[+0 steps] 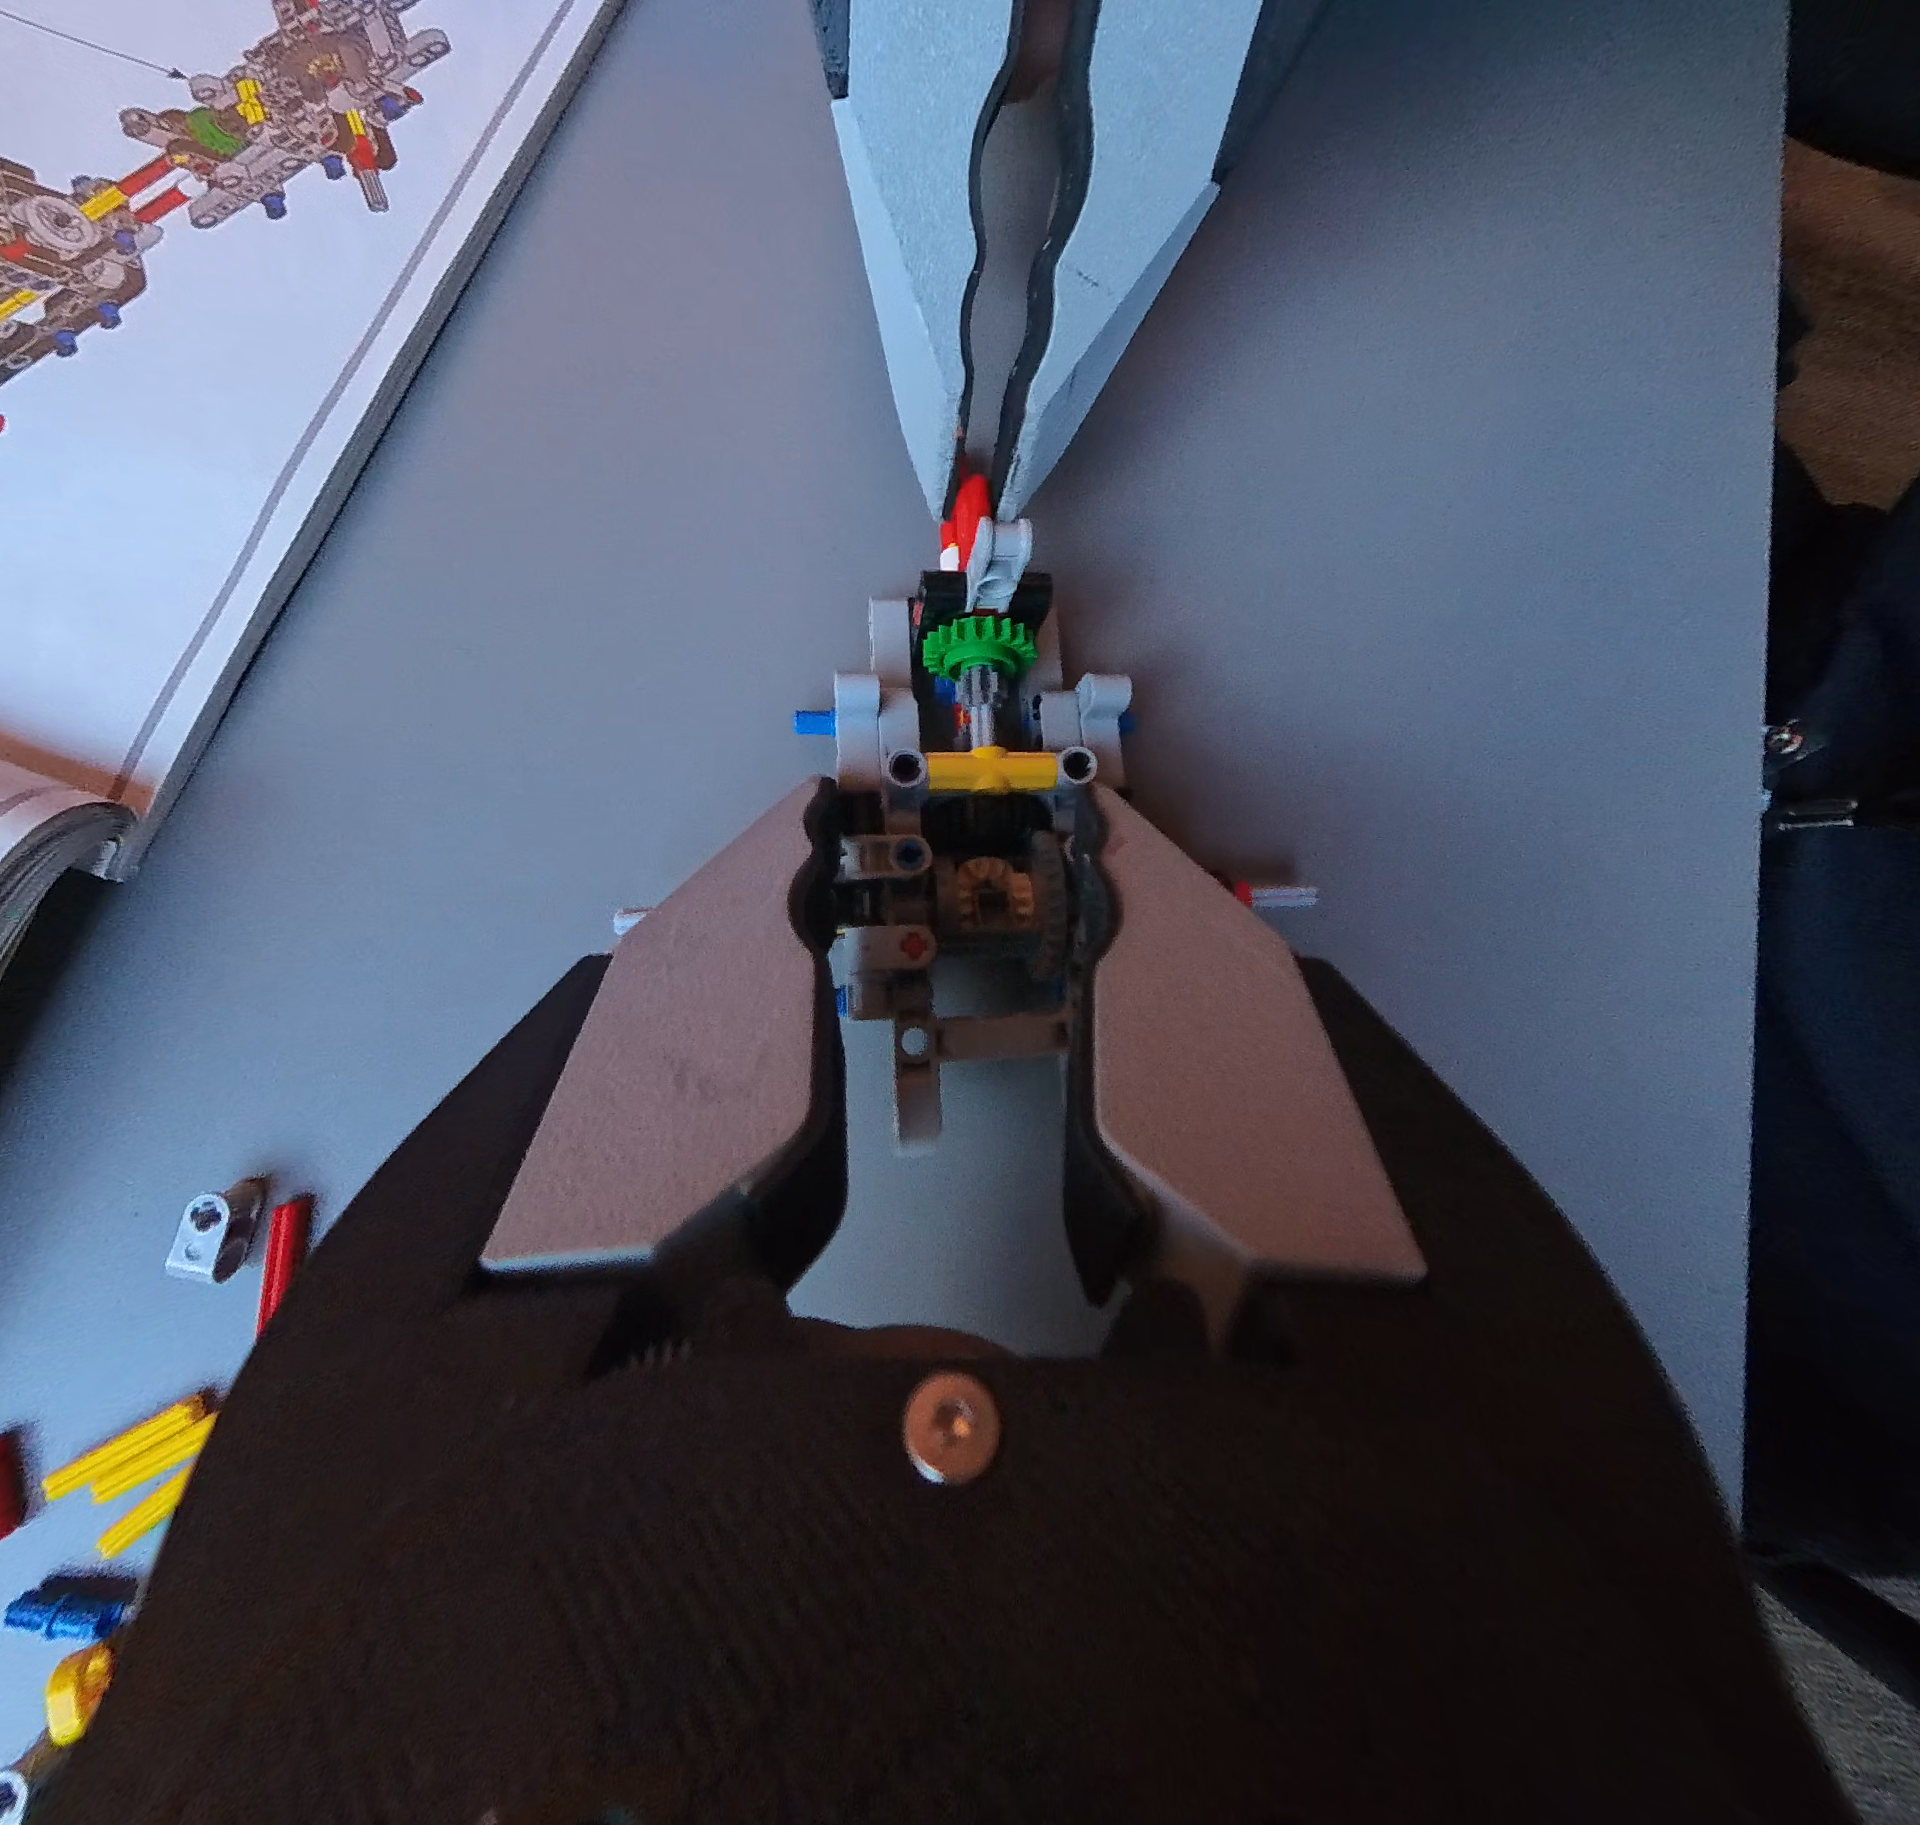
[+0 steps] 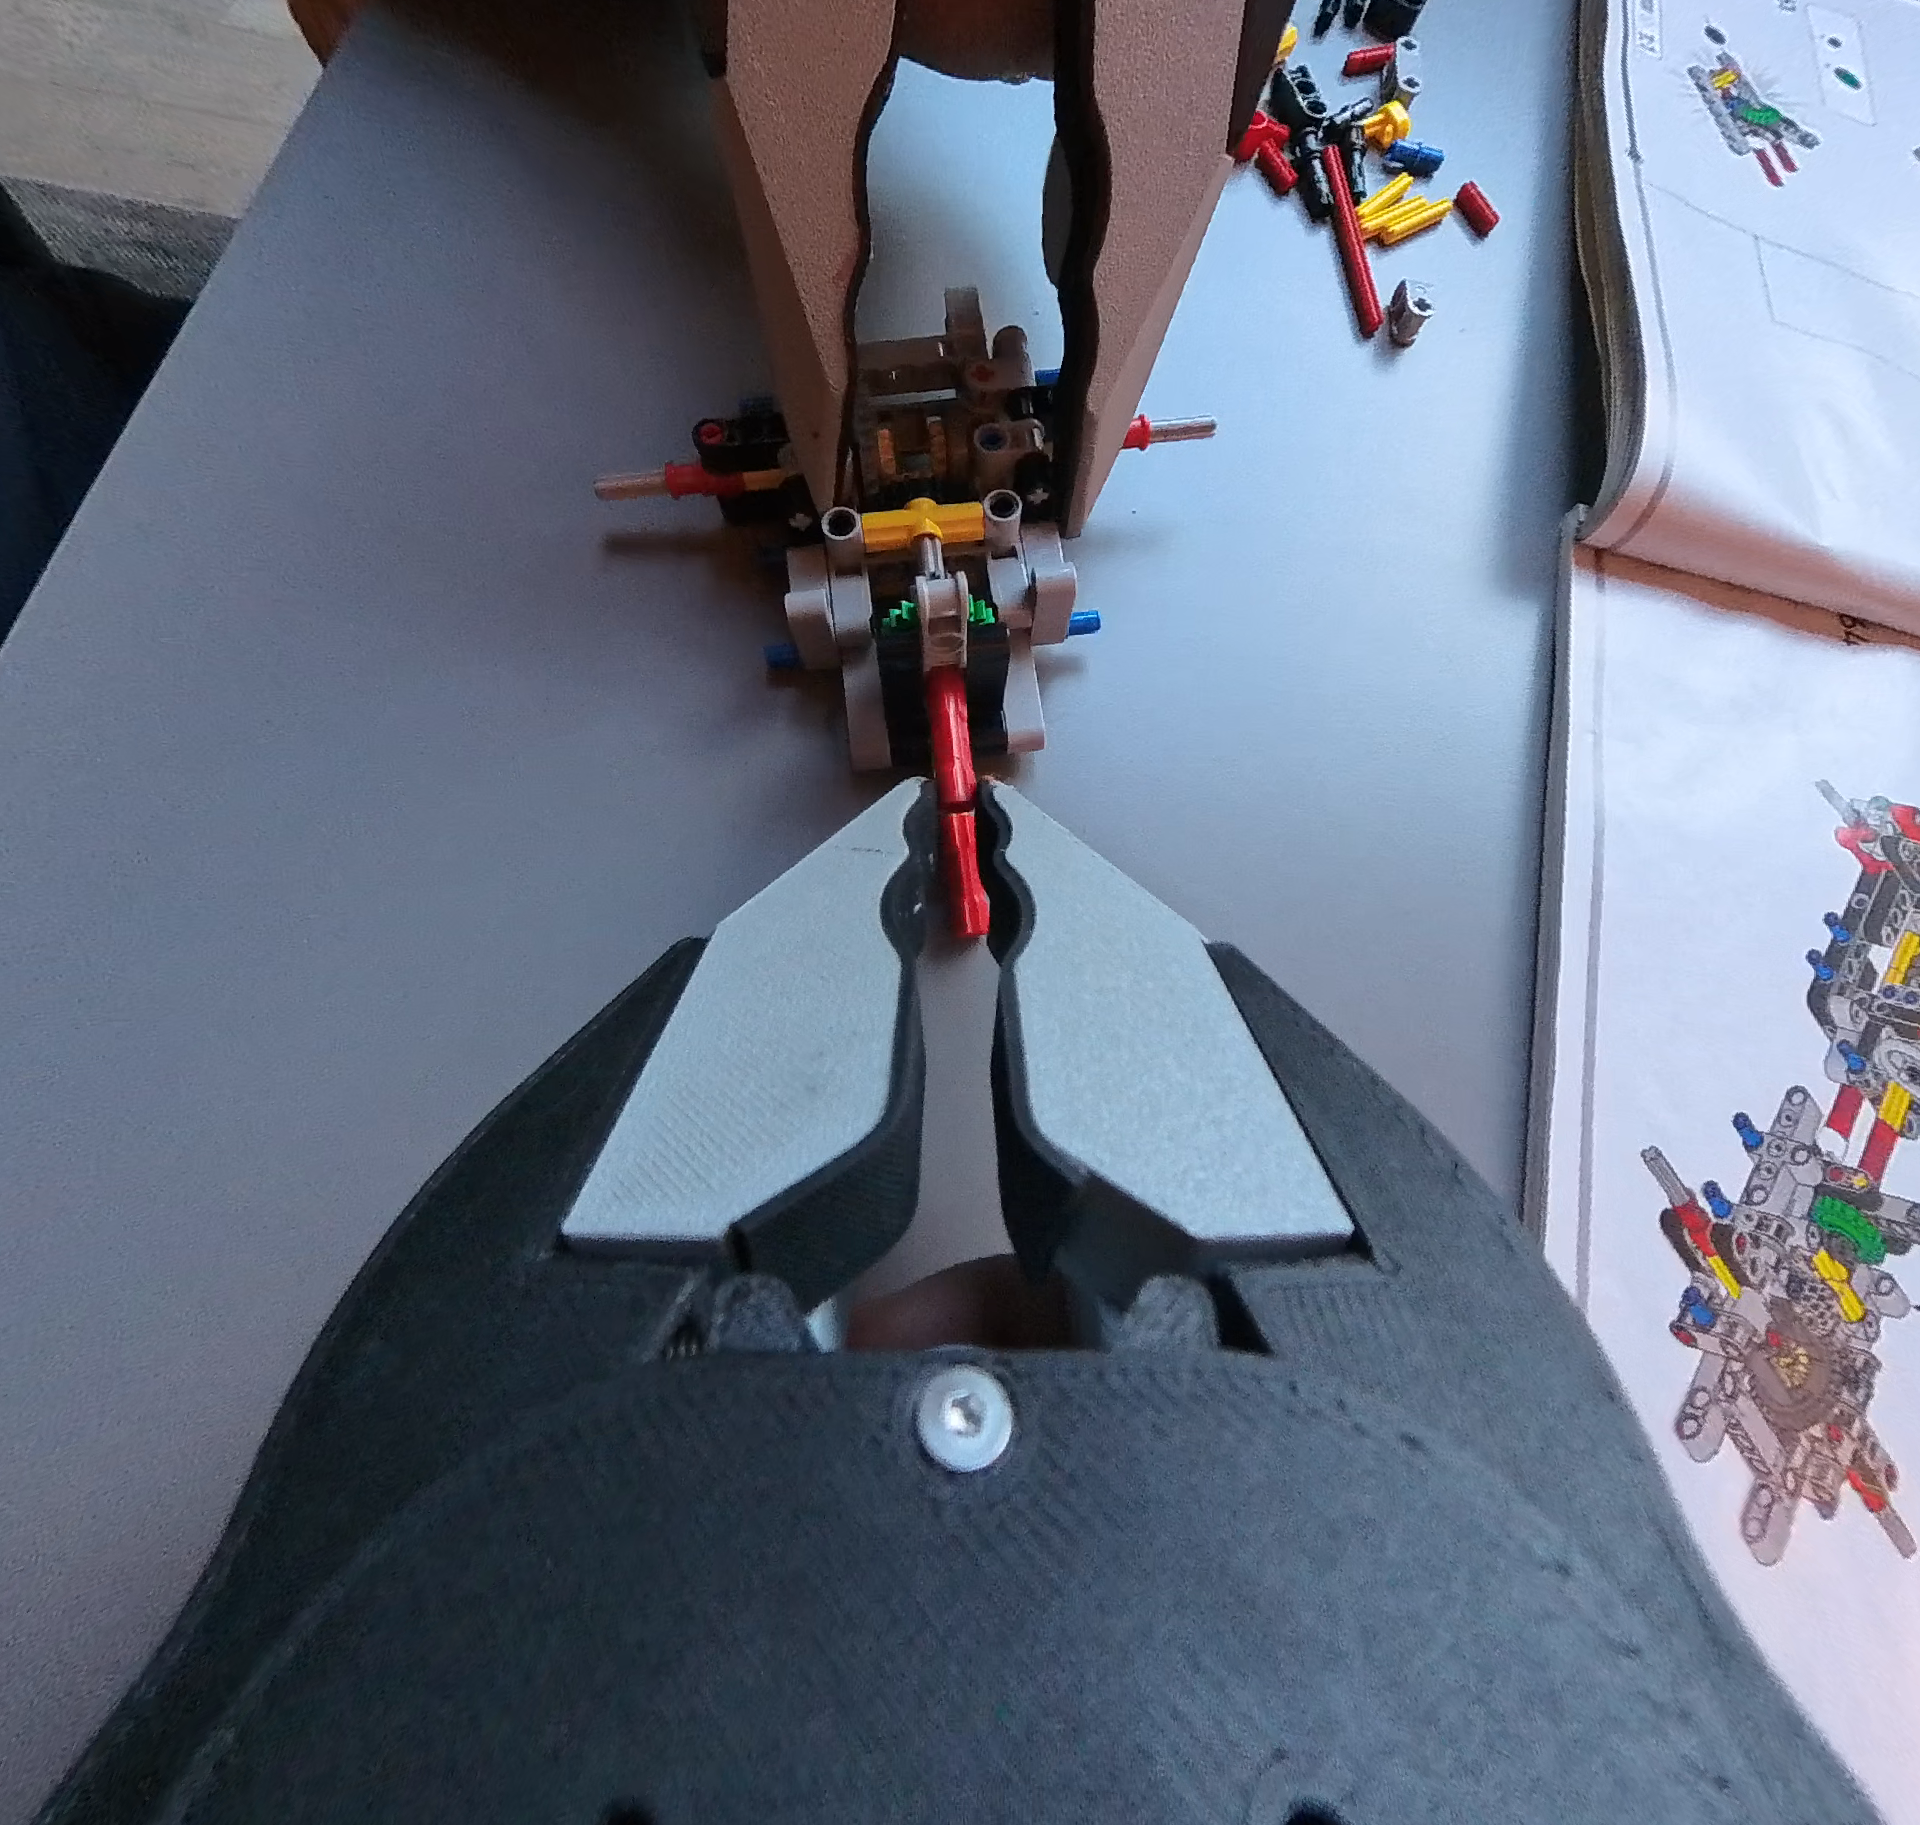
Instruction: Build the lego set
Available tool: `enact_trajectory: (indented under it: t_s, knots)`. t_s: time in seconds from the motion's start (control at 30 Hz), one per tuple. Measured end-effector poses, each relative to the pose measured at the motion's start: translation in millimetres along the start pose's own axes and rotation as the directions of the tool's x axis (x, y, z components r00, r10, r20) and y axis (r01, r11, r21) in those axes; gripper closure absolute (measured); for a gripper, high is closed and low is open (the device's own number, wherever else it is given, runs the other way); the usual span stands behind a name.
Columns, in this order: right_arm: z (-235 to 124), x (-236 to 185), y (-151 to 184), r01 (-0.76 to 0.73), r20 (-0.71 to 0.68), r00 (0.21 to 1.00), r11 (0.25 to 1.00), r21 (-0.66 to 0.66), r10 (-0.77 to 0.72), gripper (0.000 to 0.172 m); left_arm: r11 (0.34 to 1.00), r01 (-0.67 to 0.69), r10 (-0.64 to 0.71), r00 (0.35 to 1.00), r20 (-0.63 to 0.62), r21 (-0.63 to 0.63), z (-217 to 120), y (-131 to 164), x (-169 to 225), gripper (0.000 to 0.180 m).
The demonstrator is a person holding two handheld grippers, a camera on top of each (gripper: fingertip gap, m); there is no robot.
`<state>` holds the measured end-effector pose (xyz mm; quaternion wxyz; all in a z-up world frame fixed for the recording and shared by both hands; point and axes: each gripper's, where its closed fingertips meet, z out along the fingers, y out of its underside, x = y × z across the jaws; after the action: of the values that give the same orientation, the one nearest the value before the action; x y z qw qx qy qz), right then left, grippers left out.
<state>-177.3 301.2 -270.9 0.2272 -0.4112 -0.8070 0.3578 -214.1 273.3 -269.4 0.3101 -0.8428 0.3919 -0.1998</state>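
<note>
While the left gripper (image 1: 961,892) clamps the brick assembly (image 1: 977,799), the right gripper (image 2: 961,840) at twelve o'clock pinches its red axle (image 2: 956,799), partly seated.

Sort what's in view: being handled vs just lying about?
Handled:
- brick model, between the left gripper fingers
- red rod, pinched by the right gripper, front end in the model

Lying about:
- loose parts
- instruction booklet
- table
</note>
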Motion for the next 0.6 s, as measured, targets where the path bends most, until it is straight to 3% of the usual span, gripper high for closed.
enact_trajectory:
  t_s: [0.6]
  knots:
    - [1.7, 0.9, 0.6, 0.012, 0.01, 1.0, 1.0, -0.02, -0.012, 0.169, 1.0, 0.025, -0.025, 0.999, -0.035, 0.019, 0.7, 0.1, 0.0, 0.137]
